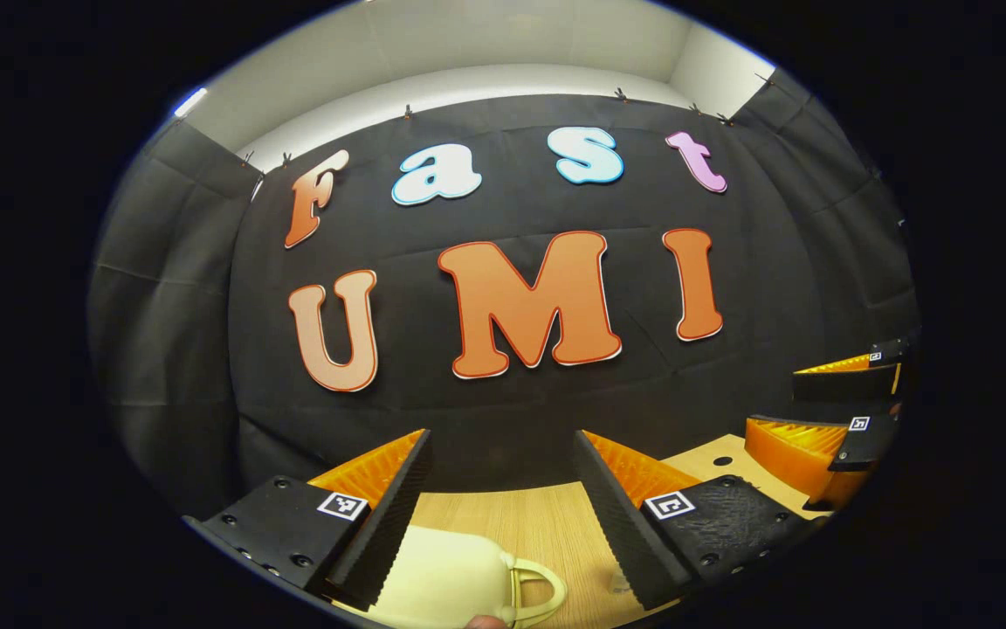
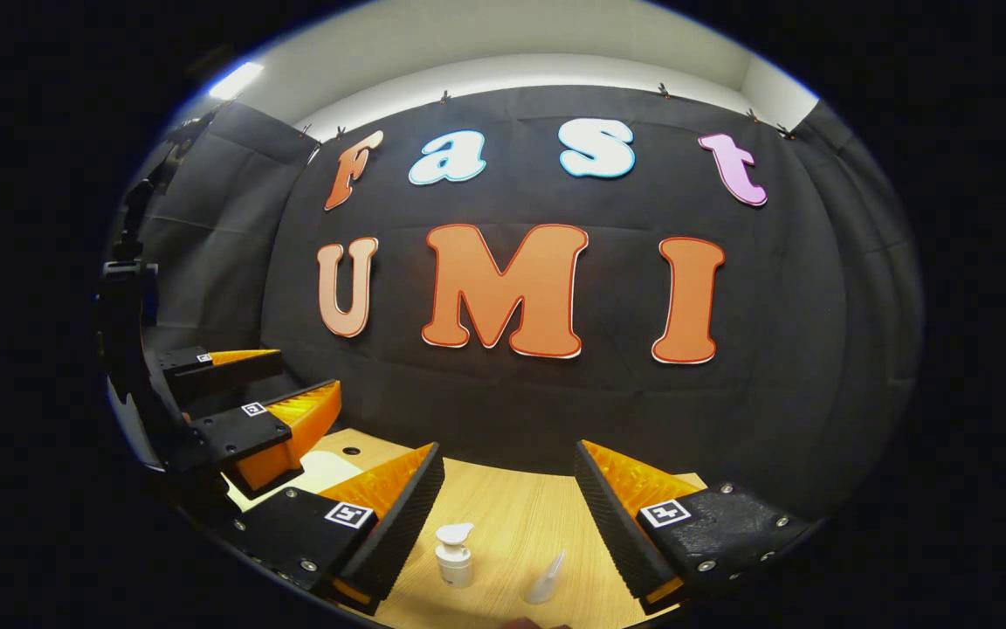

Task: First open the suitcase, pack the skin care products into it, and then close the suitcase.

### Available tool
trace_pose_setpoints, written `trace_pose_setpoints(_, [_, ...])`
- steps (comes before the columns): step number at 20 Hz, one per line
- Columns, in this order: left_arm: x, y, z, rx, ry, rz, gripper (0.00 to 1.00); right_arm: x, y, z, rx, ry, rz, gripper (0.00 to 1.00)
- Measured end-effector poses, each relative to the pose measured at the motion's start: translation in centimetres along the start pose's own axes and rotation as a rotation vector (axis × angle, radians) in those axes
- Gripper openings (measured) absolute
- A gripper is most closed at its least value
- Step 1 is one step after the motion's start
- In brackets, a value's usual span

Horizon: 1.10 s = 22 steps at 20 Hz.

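In the left gripper view, a pale cream suitcase (image 1: 446, 581) with a yellowish handle (image 1: 538, 594) lies on the wooden table (image 1: 529, 524) just below my left gripper (image 1: 503, 476), whose fingers stand wide apart with nothing between them. The right gripper (image 1: 835, 411) shows at the far right of that view. In the right gripper view, a small white pump bottle (image 2: 454, 555) stands upright on the table and a slim white tube (image 2: 547, 578) lies beside it. Both sit below my right gripper (image 2: 509, 485), open and holding nothing. The left gripper (image 2: 250, 402) shows at the left.
The black cloth wall rises right behind the table's far edge. A small dark hole (image 1: 721, 460) marks the tabletop near the back. Bare wood (image 2: 512, 515) lies between the bottles and the wall.
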<state>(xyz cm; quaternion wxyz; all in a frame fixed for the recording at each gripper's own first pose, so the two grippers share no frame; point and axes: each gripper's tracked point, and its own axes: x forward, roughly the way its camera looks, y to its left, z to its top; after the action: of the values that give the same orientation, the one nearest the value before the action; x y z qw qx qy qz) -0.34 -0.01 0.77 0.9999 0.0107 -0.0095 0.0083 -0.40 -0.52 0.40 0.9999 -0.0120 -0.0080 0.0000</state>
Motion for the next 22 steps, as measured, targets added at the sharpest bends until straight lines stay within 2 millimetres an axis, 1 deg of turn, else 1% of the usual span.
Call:
trace_pose_setpoints(3, [0.1, -0.6, -1.1, 0.037, 0.022, -0.020, 0.99, -0.4, -1.1, -0.2, -0.006, 0.000, -0.022, 0.95])
trace_pose_setpoints(7, [0.4, -2.2, -4.5, 0.140, 0.082, -0.073, 0.99, -0.5, -2.9, -0.6, 0.000, 0.004, -0.056, 0.95])
trace_pose_setpoints(10, [0.1, -3.6, -8.4, 0.215, 0.160, -0.130, 0.99, -0.3, -4.3, -0.9, 0.007, 0.009, -0.080, 0.95])
trace_pose_setpoints(11, [0.3, -3.9, -9.2, 0.244, 0.175, -0.142, 1.00, -0.3, -4.7, -0.9, 0.006, 0.008, -0.084, 0.95])
trace_pose_setpoints(13, [-0.5, -4.6, -12.0, 0.316, 0.218, -0.178, 1.00, -0.2, -5.6, -1.1, 0.004, 0.007, -0.093, 0.95])
trace_pose_setpoints(14, [-0.8, -4.6, -13.3, 0.345, 0.242, -0.190, 0.99, -0.1, -6.0, -1.2, 0.003, 0.008, -0.097, 0.95])
trace_pose_setpoints(17, [-1.0, -4.6, -16.9, 0.420, 0.315, -0.215, 0.98, -0.2, -6.8, -1.8, 0.008, 0.016, -0.088, 0.95])
trace_pose_setpoints(19, [-1.2, -4.7, -19.3, 0.500, 0.352, -0.243, 0.99, -0.3, -7.1, -2.5, 0.006, 0.033, -0.077, 0.95])
trace_pose_setpoints(22, [-1.7, -5.2, -22.6, 0.570, 0.404, -0.311, 0.98, -0.3, -7.5, -2.7, -0.003, 0.042, -0.093, 0.95])
